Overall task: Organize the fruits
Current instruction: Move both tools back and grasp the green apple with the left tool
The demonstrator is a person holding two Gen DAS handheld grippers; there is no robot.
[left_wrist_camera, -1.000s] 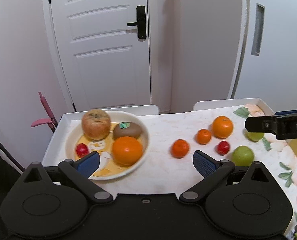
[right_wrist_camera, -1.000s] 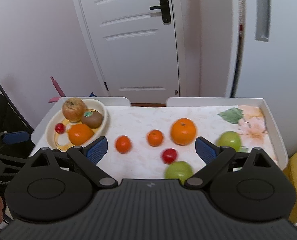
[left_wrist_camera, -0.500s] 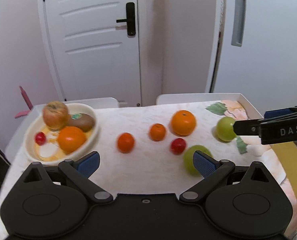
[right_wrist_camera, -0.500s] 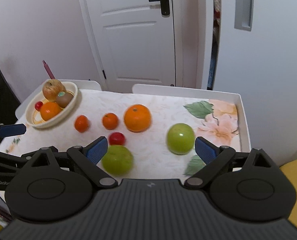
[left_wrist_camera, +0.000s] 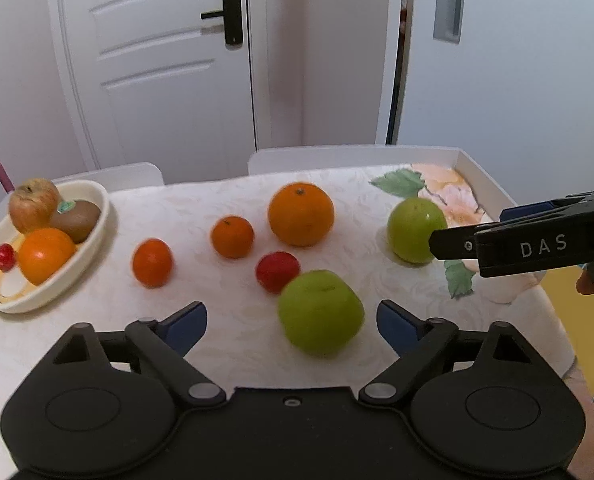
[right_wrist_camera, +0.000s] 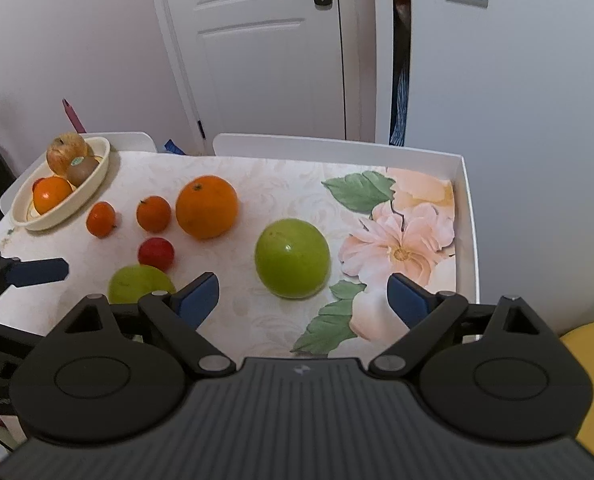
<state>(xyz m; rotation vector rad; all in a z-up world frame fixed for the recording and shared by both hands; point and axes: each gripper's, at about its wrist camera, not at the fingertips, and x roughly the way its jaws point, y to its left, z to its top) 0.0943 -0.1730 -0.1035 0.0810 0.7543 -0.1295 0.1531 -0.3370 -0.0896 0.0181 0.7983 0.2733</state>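
Two green apples lie on the floral cloth. My left gripper (left_wrist_camera: pixel 291 322) hovers low over the near green apple (left_wrist_camera: pixel 321 312). Its jaws are closing, with that apple between them nearer the right finger and neither pad touching it. My right gripper (right_wrist_camera: pixel 303 296) is open just short of the far green apple (right_wrist_camera: pixel 293 258), which sits ahead of the gap. A big orange (left_wrist_camera: pixel 301 214), two tangerines (left_wrist_camera: pixel 232 237) and a small red fruit (left_wrist_camera: pixel 277 271) lie loose. The cream bowl (left_wrist_camera: pixel 53 294) at far left holds an apple, a kiwi, an orange and a red fruit.
The table has a raised white rim (left_wrist_camera: pixel 485 184) at the back and right. A white door and wall stand behind it. A pink stick (left_wrist_camera: pixel 1 172) pokes up past the bowl. Something yellow (right_wrist_camera: pixel 589 344) sits off the right edge.
Both grippers have moved right and down, away from the bowl and toward the green apples, which now loom large. The left jaws have narrowed slightly.
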